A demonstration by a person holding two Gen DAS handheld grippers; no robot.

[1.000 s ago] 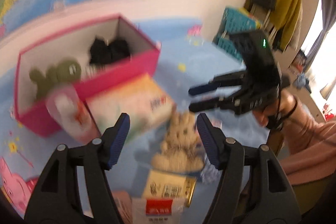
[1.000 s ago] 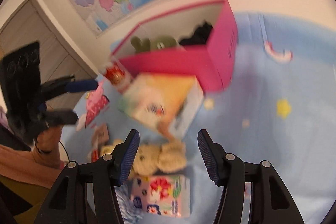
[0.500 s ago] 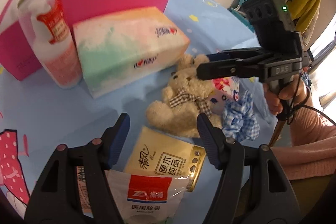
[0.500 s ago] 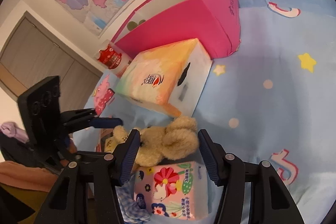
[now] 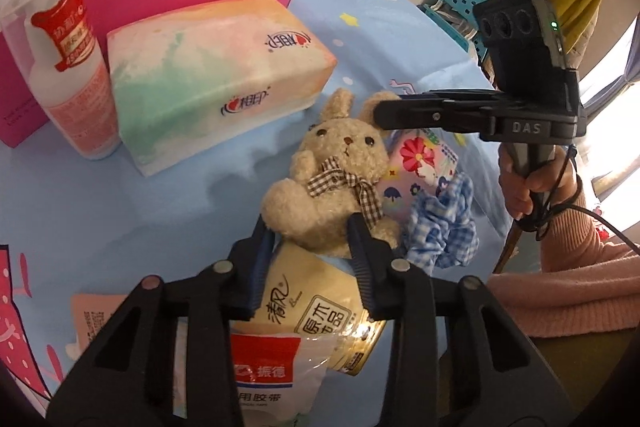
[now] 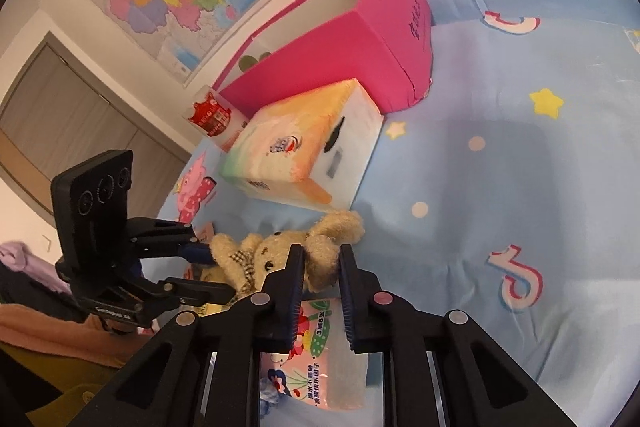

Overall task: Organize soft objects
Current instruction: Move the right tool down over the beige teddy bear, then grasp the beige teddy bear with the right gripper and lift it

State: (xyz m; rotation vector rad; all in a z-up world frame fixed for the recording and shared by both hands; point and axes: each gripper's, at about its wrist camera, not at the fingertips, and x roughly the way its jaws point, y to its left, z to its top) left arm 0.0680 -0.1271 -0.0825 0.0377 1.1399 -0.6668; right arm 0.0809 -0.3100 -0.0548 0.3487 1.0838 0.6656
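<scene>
A: Left claw (image 5: pixel 310 233) state?
B: Jaws narrowed around the plush bunny's (image 5: pixel 334 183) lower body, pads touching its fur on both sides. Bunny lies on the blue bedsheet (image 5: pixel 192 195), bottom on a yellow tissue pack (image 5: pixel 316 311).
A: Right claw (image 6: pixel 320 261)?
B: Nearly closed on one bunny ear (image 6: pixel 322 253), over a floral tissue pack (image 6: pixel 316 359).
A: Around it?
B: Blue checked scrunchie (image 5: pixel 444 227) just beside the bunny, touching the floral pack. Further back, a pastel tissue box (image 5: pixel 212 75) and a bottle with a red label (image 5: pixel 64 63) side by side. Behind them, the open pink box (image 6: pixel 352 43), dark and green soft things partly visible inside.
</scene>
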